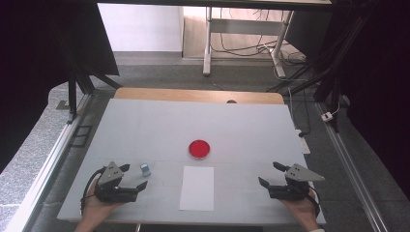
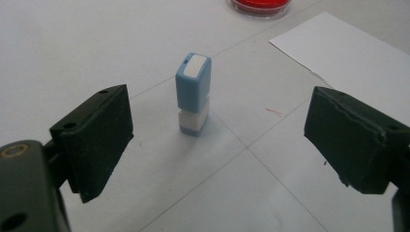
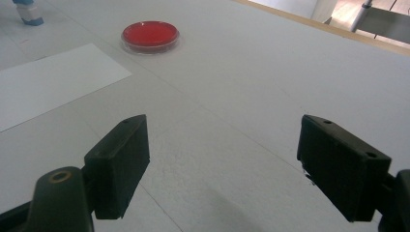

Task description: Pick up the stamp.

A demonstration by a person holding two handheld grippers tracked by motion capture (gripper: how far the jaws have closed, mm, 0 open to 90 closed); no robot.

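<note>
Right now your left gripper stands wide open and empty, its two black jaws spread to either side of a small blue stamp, which stands upright just ahead of the jaws and roughly centred in the gap, not touching either one. That framing looks deliberate: lined up like this, you would only need to ease forward and close to take it by its blue body. The stamp sits on its white base (the paler lower block looks like a cap or foot, though I cannot tell which), so it is stable enough to be gripped without tipping if the jaws meet it evenly.

Beyond the stamp and off toward the right jaw lies a white sheet of paper, flat on the table, and farther ahead a round red dish, probably an ink pad, near the sheet's far edge. Laid out together, they suggest inking and then pressing onto the paper.

Your right gripper is also open and holds nothing, resting well apart from the stamp, with the sheet off beyond its left jaw.

As for writing: the stamp's top carries a blank white label panel, and no brand or text can be read anywhere.
</note>
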